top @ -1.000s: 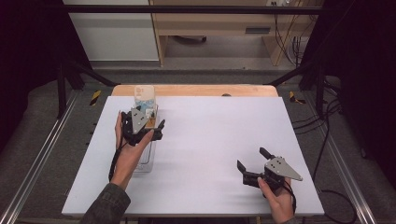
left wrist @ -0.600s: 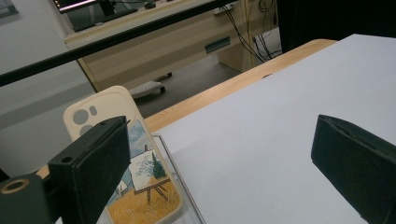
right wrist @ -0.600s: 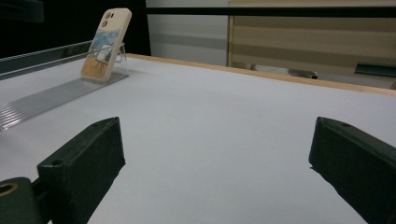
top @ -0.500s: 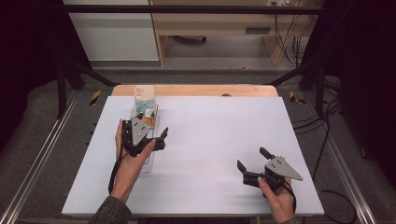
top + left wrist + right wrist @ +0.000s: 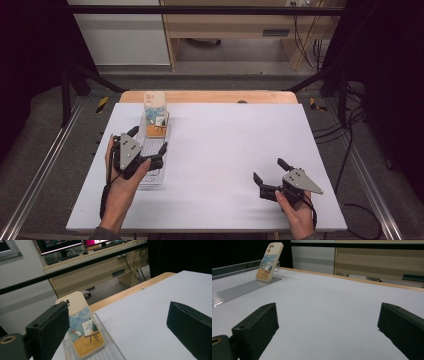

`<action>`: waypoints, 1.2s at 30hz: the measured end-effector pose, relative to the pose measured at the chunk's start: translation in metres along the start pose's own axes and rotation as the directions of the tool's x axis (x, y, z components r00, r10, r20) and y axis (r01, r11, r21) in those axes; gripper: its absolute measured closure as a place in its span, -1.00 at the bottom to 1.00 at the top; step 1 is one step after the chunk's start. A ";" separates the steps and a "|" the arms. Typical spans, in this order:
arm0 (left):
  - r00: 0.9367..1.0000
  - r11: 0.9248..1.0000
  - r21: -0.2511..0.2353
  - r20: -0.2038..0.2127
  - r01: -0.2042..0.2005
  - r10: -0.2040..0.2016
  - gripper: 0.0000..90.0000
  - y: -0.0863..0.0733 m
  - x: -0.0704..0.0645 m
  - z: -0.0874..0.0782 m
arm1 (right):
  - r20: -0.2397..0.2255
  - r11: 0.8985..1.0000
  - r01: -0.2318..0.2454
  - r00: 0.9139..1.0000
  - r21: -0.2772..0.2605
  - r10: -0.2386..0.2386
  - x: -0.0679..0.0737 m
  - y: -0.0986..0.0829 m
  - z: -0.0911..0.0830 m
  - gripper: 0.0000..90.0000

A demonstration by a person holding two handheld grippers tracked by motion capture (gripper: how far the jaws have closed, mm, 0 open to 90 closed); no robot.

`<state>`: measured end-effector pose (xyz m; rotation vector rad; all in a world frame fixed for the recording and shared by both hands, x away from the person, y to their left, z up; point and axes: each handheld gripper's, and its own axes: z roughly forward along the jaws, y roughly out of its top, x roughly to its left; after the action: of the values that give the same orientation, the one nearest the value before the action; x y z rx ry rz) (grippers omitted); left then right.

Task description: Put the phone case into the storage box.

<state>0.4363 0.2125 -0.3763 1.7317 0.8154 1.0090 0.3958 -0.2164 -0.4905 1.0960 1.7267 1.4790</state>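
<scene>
The phone (image 5: 155, 114) leans back on a clear ribbed stand (image 5: 152, 165) near the desk's (image 5: 225, 145) far left edge, its long axis upright and tilted, painted back facing the person. The left tongs (image 5: 148, 141) gape, empty, over the stand just behind it. The right tongs (image 5: 270, 172) gape above bare desk near the front edge.

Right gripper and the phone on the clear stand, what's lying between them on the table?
Nothing: in the right gripper view, bare white table runs from the open right gripper to the phone leaning on its clear stand.
</scene>
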 end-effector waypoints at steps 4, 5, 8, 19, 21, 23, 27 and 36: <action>1.000 1.000 -0.009 -0.007 0.020 -0.020 -0.91 -0.004 0.006 -0.008 | 0.004 1.000 0.000 1.000 -0.001 0.000 -0.001 0.000 0.000 -0.93; 1.000 0.999 -0.015 -0.009 0.029 -0.029 -0.91 -0.005 0.008 -0.010 | 0.005 1.000 0.000 1.000 -0.001 0.000 -0.001 0.000 0.000 -0.93; 0.999 0.998 -0.024 -0.014 0.050 -0.050 -0.91 -0.007 0.012 -0.014 | 0.006 1.000 0.006 1.000 -0.006 -0.006 -0.002 0.001 -0.001 -0.93; 0.994 0.993 -0.062 -0.033 0.099 -0.101 -0.92 -0.010 0.026 -0.030 | 0.009 1.000 0.007 1.000 -0.006 -0.007 -0.003 0.001 -0.001 -0.93; 0.993 0.992 -0.069 -0.035 0.108 -0.110 -0.92 -0.012 0.030 -0.033 | 0.008 1.000 0.007 1.000 -0.003 -0.007 -0.002 0.001 -0.001 -0.93; 0.992 0.991 -0.075 -0.042 0.113 -0.116 -0.92 -0.013 0.033 -0.037 | 0.009 1.000 0.009 1.000 -0.002 -0.009 -0.002 0.001 -0.001 -0.93; 0.990 0.988 -0.080 -0.050 0.128 -0.133 -0.92 -0.016 0.042 -0.045 | 0.011 1.000 0.009 1.000 0.000 -0.009 -0.002 0.000 -0.001 -0.93; 0.979 0.977 -0.115 -0.068 0.182 -0.190 -0.92 -0.031 0.062 -0.059 | 0.013 1.000 0.015 1.000 0.004 -0.015 -0.002 0.000 -0.001 -0.93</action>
<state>0.4085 0.2986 -0.3755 1.5015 0.9379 0.9808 0.3958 -0.2188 -0.4909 1.0907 1.7257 1.4569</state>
